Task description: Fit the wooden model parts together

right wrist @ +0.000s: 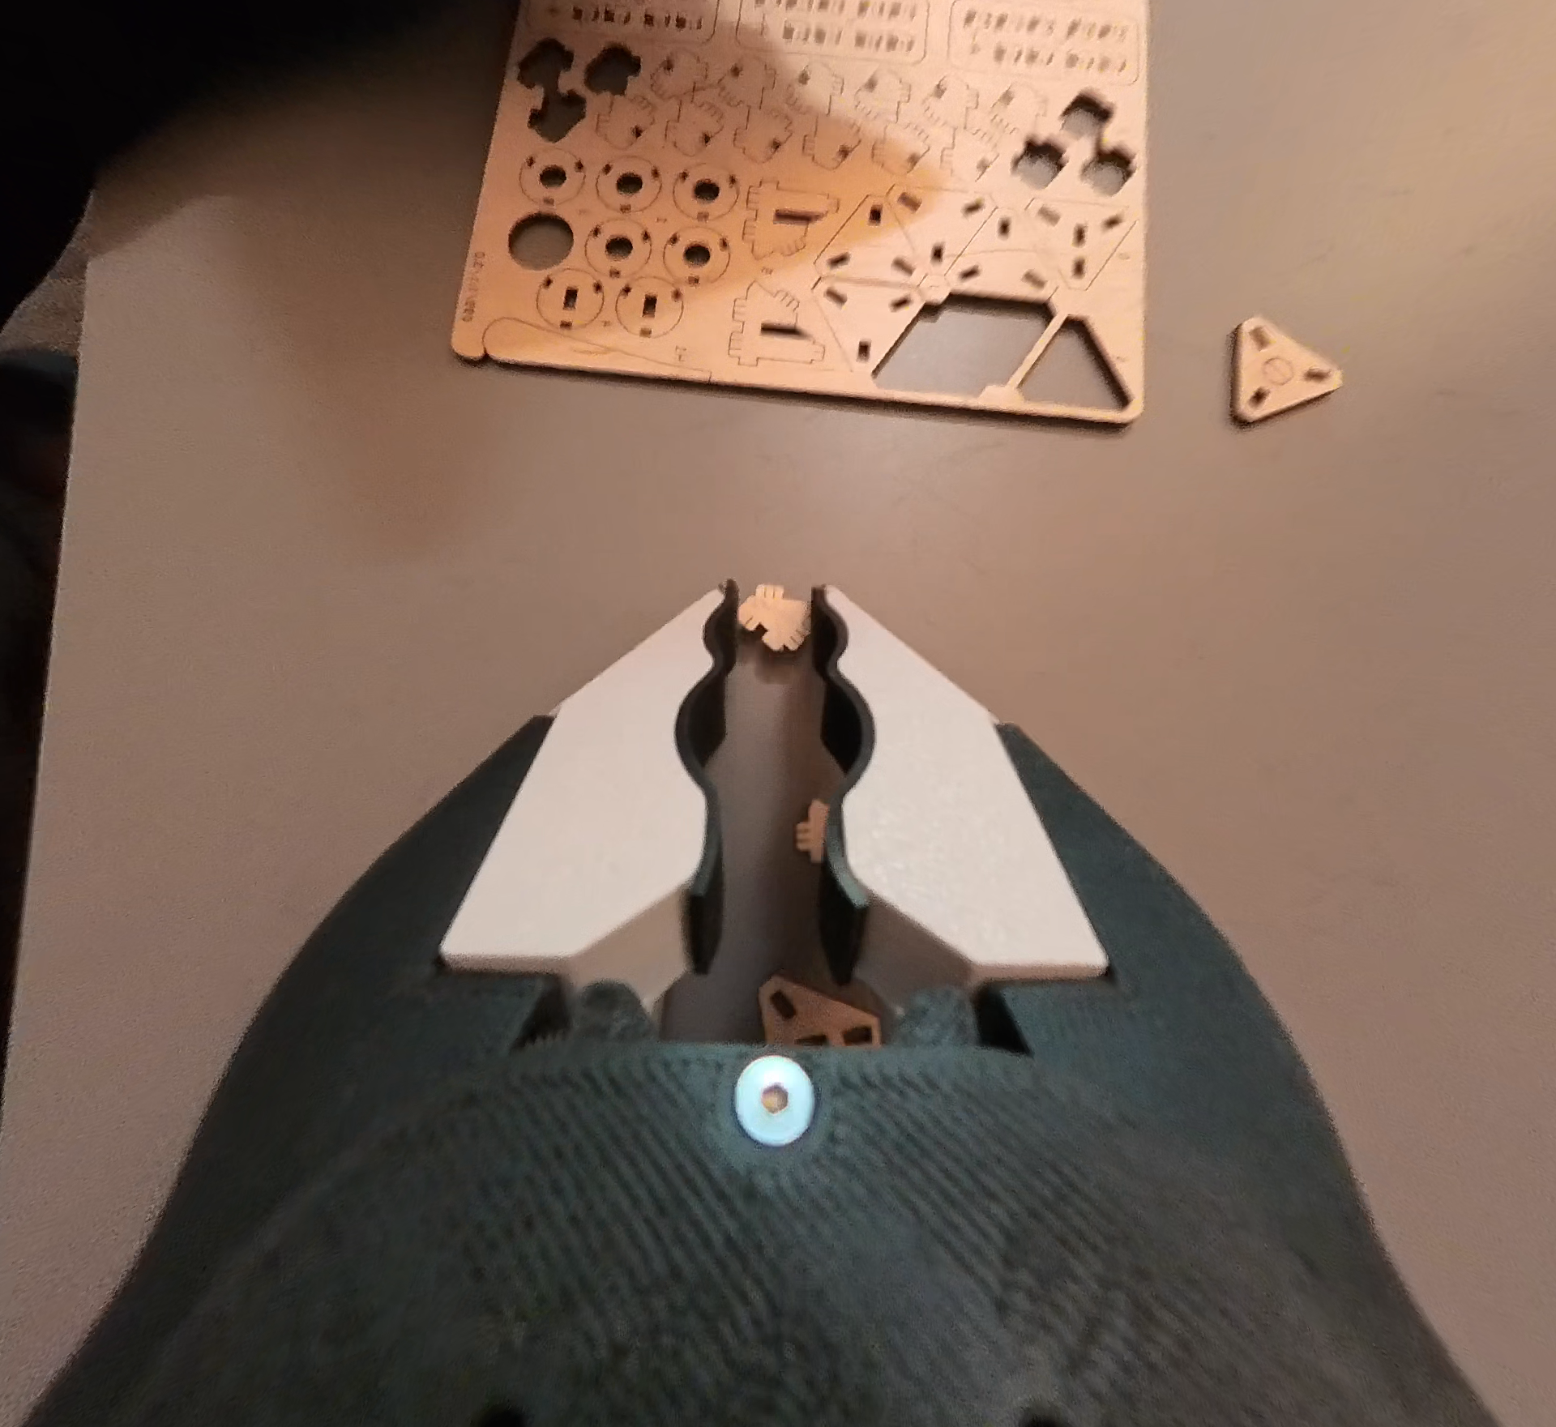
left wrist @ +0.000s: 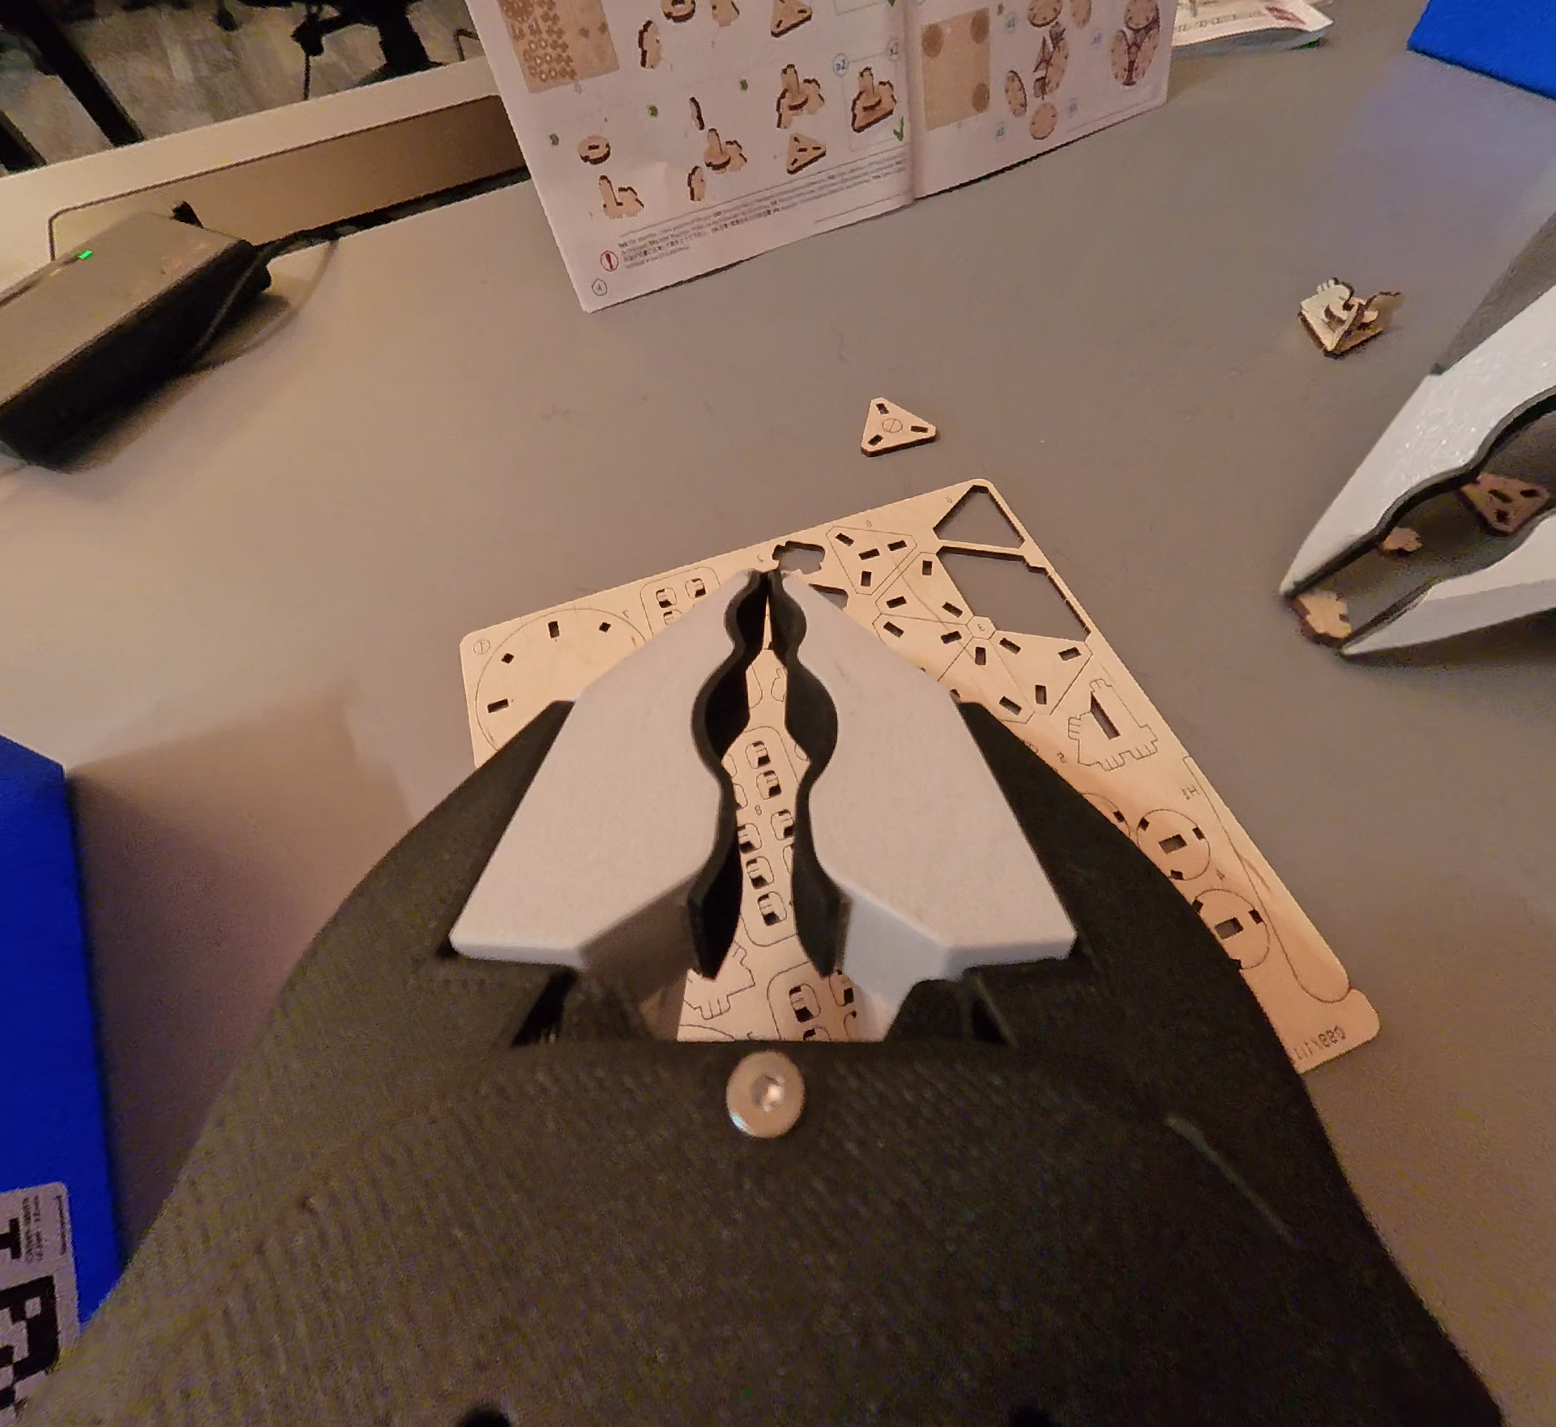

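My left gripper (left wrist: pixel 773 582) is shut with nothing between its pads. It hovers over a laser-cut wooden parts sheet (left wrist: pixel 1036 679) lying flat on the grey table. My right gripper (right wrist: pixel 773 612) is shut on a small toothed wooden piece (right wrist: pixel 775 619) that spans the gap between its fingertips. The left wrist view shows that gripper (left wrist: pixel 1326 620) at the right with the piece (left wrist: pixel 1320 616) at its tips. Another small piece (right wrist: pixel 812 831) and a wooden triangle (right wrist: pixel 821 1016) lie on the table under the right gripper. The sheet (right wrist: pixel 800 149) lies ahead of it.
A loose wooden triangle (left wrist: pixel 897 427) lies beyond the sheet and also shows in the right wrist view (right wrist: pixel 1280 369). An open instruction booklet (left wrist: pixel 800 56) stands at the back, with a small assembled wooden part (left wrist: pixel 1347 317) to its right. A black power adapter (left wrist: pixel 118 317) sits left, blue boxes (left wrist: pixel 34 966) at the edges. My right fingertips sit around 15 centimetres from my left ones. The loose wooden triangle (left wrist: pixel 897 427) is about equally far from each gripper, around 12 centimetres. Seen from the right wrist view (right wrist: pixel 1277 370) as well.
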